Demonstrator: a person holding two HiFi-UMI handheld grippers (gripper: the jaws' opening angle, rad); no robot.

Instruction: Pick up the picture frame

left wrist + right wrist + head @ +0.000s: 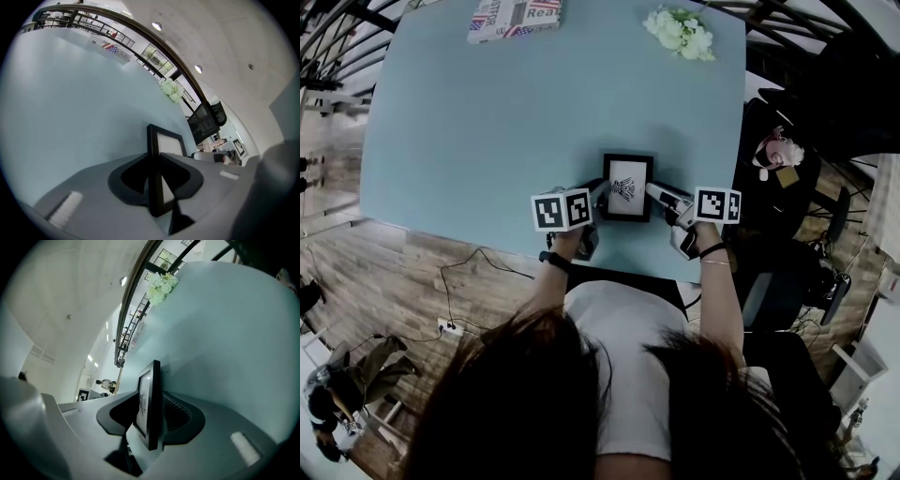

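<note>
Pale blue table (487, 122) fills the head view, with a printed box (516, 17) at its 12 o'clock edge and white flowers (680, 33) at 1 o'clock. 1 black picture frame (628, 187) sits toward 5 o'clock, near the person, its long axis running 12 to 6. The left gripper (598, 192) meets it from 9 o'clock, jaws clamped on that side edge. The right gripper (656, 192) comes from 3 o'clock, jaws apart around the opposite edge, with a gap on the glass side. Lifting likely needs that side closed.
</note>
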